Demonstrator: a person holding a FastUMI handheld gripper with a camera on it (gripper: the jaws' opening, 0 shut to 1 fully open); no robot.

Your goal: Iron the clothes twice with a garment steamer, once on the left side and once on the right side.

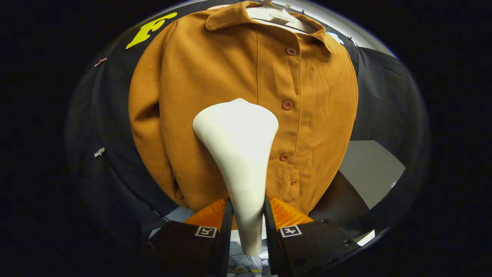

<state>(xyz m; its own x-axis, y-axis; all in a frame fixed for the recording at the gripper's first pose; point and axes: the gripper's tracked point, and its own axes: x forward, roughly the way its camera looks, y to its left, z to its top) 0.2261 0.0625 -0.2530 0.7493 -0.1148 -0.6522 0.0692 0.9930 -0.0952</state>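
Between the fingers: tool [248, 215] clamps steamer [238, 154] | head seemingly against shirt [215, 77], left of placket

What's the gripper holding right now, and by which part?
The gripper is shut on the garment steamer, gripping its narrow handle below the wide head.

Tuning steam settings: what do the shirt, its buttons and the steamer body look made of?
Shirt: matte brown woven cloth, faintly brushed look; soft folds, stitched placket; fibre unclear.
Buttons: likely plastic, reddish-brown, smooth discs with a slight sheen.
Steamer: probably moulded plastic, cream, smooth semi-matte shell, no seams visible. The gripper is shut on its handle.
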